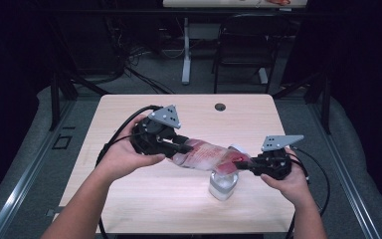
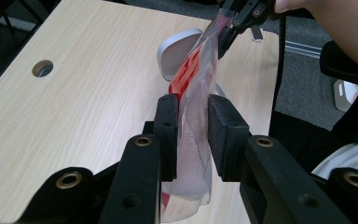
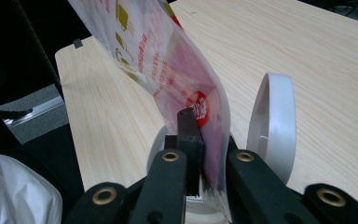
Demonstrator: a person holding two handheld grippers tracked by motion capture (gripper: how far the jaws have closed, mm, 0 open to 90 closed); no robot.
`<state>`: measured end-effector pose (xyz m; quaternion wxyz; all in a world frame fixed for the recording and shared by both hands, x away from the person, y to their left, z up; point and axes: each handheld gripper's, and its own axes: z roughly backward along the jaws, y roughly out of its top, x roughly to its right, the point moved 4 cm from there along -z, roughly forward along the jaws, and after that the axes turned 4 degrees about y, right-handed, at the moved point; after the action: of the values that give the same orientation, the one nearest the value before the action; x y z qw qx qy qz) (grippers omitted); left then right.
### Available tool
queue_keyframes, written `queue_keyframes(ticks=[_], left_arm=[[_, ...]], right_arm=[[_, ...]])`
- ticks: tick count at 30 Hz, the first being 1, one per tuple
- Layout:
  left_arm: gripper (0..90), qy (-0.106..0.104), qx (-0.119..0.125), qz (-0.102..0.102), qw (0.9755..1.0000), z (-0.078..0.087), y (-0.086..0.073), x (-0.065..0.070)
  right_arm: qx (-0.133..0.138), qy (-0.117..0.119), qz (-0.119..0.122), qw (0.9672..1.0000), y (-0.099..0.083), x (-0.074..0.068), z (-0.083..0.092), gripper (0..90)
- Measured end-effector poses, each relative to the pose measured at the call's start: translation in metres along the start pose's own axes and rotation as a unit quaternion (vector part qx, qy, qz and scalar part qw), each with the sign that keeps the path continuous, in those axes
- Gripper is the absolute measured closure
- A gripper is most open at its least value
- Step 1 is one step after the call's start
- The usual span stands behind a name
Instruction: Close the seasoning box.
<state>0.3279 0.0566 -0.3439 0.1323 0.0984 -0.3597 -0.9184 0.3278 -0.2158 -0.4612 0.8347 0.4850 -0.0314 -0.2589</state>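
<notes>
Clear pouch (image 1: 206,155), red print (seemingly powder inside)

Dim, dark-edged high view; bright, evenly lit table (image 1: 129,199) close-ups, soft shadows, slight blur throughout.

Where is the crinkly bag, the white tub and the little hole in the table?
bag (image 1: 206,155), high view, its clear middle.
white tub (image 1: 223,185), high view, its side wall.
hole (image 1: 220,107), high view, its dark centre.
</notes>
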Motion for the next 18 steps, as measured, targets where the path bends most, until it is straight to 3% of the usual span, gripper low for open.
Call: queue_keyframes(ticks=[18], left_arm=[[74.0, -0.007, -0.004, 0.005, 1.0, -0.0071, -0.0032, -0.0003]], right_arm=[[-0.013, -0.011, 0.001, 0.9999, -0.0024, 0.0031, 0.0006, 86.3]])
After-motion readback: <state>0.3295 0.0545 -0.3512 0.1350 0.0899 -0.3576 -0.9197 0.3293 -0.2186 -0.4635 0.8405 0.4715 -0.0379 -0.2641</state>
